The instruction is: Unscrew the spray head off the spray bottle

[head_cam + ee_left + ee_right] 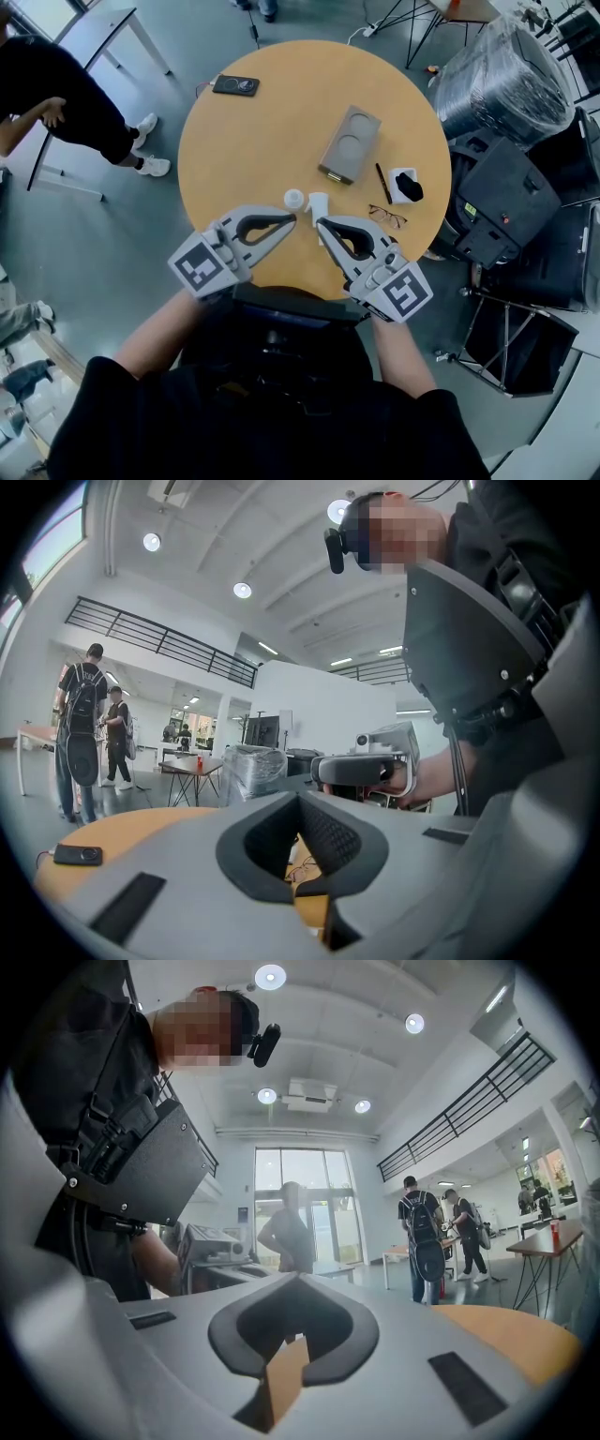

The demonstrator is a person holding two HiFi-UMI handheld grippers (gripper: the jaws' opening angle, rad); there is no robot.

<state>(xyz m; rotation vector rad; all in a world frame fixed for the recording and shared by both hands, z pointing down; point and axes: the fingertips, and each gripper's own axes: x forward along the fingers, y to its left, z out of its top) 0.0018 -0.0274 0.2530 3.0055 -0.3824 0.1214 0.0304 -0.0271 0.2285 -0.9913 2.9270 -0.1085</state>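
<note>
Jaws pressed together on both — we see the left gripper (292,219) and the right gripper (320,223) holding nothing, tips facing each other above the near edge of the round desk (244,150). Just beyond the tips sits the small white spray bottle (319,202), a round white piece (293,198) beside it. Farther off lie glasses (387,217), a pen (383,183), a grey box (350,143) and a phone (234,85).

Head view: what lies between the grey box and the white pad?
A black pen lies on the table between grey box and white pad, seen in the head view.
</note>
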